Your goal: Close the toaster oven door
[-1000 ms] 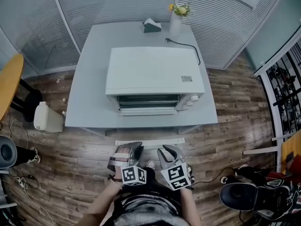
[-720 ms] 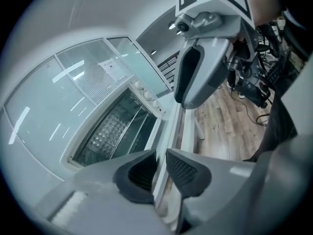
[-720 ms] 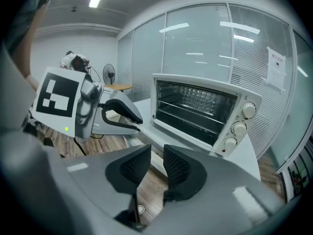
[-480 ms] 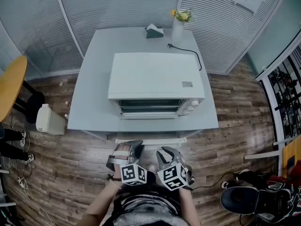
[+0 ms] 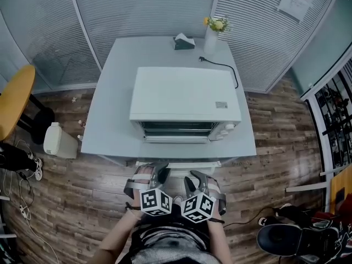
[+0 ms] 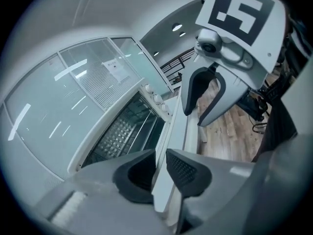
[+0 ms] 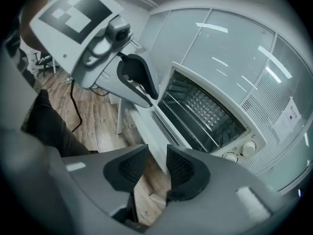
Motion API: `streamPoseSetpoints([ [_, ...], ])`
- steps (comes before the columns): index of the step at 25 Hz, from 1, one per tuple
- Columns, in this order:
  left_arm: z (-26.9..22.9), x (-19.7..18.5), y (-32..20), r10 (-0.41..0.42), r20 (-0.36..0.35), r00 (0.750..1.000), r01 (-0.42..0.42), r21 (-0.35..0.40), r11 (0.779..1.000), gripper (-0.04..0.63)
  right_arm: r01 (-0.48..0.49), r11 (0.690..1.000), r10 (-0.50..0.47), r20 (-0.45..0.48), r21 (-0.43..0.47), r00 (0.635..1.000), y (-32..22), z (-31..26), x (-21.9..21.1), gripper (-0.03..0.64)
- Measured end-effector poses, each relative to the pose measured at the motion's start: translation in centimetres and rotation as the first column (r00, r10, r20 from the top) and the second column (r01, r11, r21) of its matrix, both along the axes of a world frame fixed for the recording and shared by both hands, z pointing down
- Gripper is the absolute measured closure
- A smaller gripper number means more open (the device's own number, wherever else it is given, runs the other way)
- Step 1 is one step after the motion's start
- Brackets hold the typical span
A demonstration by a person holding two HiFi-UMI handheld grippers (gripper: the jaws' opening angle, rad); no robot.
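Note:
A white toaster oven stands on the grey table with its door let down toward me. The door's white front edge juts past the table's front. My left gripper is at that edge. In the left gripper view the white edge runs between the pads of the left gripper, which are shut on it. My right gripper hangs just right of it, near the edge. Its jaws have just been opening, and in the right gripper view only wooden floor shows between the pads of the right gripper. The oven's rack shows inside.
At the back of the table are a vase of flowers, a tissue box and the oven's power cord. On the floor stand a white bin at the left and a black chair at the lower right. A yellow round table is far left.
The door's front edge now lies closer to the oven front, and the left gripper has gone up with it. The right gripper's marker cube has rolled and its jaws stand wider.

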State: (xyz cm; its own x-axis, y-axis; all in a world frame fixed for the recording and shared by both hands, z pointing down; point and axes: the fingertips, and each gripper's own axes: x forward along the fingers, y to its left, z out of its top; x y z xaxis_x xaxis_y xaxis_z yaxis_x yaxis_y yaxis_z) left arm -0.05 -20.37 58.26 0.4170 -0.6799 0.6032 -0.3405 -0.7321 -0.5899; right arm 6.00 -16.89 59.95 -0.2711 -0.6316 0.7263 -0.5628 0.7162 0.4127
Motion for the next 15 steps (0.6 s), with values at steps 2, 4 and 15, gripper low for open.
streamPoseSetpoints([
  [2, -0.1, -0.1, -0.1, 0.002, -0.001, 1.0, -0.002, -0.008, 1.0, 0.52, 0.041, 0.999, -0.041, -0.035, -0.001, 0.999, 0.0, -0.1, -0.2, 0.505],
  [4, -0.2, -0.1, -0.2, 0.005, -0.005, 1.0, -0.005, -0.018, 1.0, 0.52, 0.092, 0.996, -0.092, -0.082, -0.007, 0.992, 0.0, 0.0, -0.4, 0.511],
  [15, -1.9, -0.1, -1.6, -0.009, -0.1, 0.995, 0.008, -0.011, 1.0, 0.511, 0.124, 0.991, -0.116, -0.152, 0.045, 0.982, -1.7, -1.1, -0.5, 0.508],
])
